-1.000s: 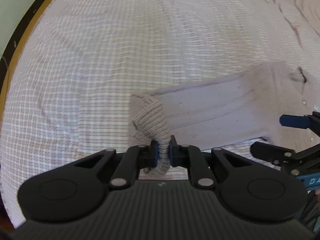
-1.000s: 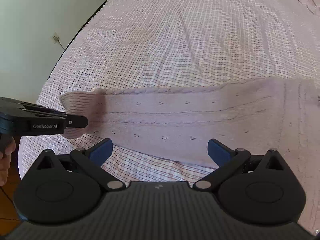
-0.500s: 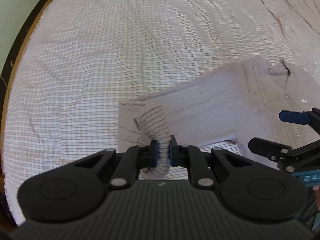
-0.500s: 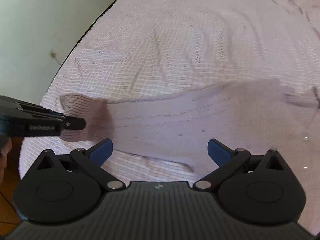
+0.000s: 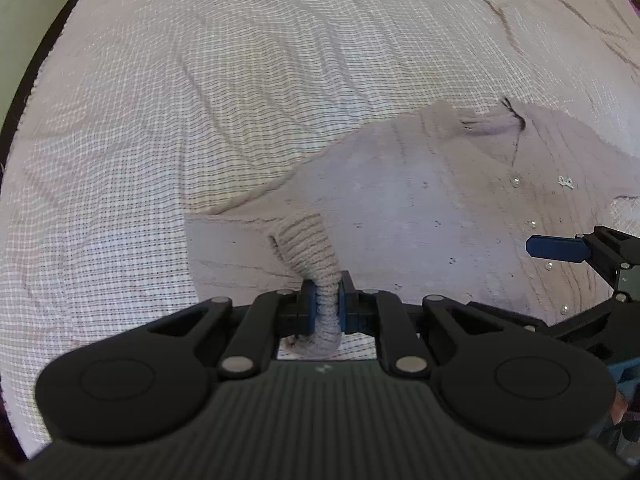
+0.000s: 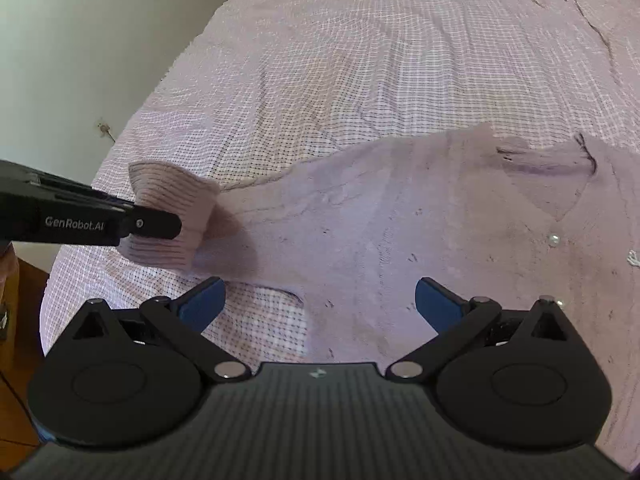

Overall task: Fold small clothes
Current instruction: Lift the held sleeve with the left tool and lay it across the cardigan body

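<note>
Both grippers have carried across the bedspread (image 5: 200,120) since a second ago, my left gripper (image 5: 327,307) clamped on the cardigan's ribbed cuff (image 5: 308,244), my right gripper (image 6: 318,306) spread wide above the cardigan (image 6: 420,220).

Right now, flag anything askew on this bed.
The pale pink knit cardigan lies crooked: its neckline is bunched and rumpled, and its ribbed sleeve cuff is lifted, pinched by the left gripper.
</note>
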Tool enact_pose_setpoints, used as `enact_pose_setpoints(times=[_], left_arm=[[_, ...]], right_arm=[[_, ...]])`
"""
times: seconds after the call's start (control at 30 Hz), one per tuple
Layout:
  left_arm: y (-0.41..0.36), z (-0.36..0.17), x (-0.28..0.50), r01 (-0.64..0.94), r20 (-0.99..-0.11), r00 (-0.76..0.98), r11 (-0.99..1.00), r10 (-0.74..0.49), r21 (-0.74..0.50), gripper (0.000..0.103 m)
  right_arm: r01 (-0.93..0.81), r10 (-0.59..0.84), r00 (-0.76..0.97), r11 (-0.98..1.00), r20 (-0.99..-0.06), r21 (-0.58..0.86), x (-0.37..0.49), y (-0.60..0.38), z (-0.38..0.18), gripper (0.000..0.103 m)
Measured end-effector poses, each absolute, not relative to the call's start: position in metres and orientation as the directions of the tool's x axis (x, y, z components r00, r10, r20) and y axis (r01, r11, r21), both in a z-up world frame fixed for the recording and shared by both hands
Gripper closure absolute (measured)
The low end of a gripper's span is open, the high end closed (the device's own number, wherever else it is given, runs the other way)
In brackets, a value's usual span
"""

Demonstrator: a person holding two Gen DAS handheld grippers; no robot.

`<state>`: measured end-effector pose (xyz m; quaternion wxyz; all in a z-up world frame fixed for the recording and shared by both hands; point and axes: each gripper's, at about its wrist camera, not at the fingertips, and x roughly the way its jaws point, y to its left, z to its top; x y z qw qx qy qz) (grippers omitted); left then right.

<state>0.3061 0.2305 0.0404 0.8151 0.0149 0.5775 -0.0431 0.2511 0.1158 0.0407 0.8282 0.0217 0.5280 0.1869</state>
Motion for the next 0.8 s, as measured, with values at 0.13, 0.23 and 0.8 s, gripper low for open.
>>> enact_pose_setpoints(times=[0.13,0.23,0.8], left_arm=[[0.206,0.053,0.304,0.098,-0.941,0.337,0.995,-0.029,0.004,0.09],[0.184,0.062,0.303,0.118,-0.94,0.342,0.993,-0.016,0.026,0.09],[0.021,0.053,0.322,0.233,-0.935,0.352,0.972,-0.041,0.045,0.09]], right_arm=[[-0.306,0.36,0.389,0.919,-0.848,0.249,0.238,0.095,0.045,0.0],[-0.307,0.366,0.397,0.917,-0.842,0.254,0.232,0.081,0.048,0.0],[-0.246,0.365,0.425,0.927,-0.828,0.282,0.223,-0.068,0.062,0.0]])
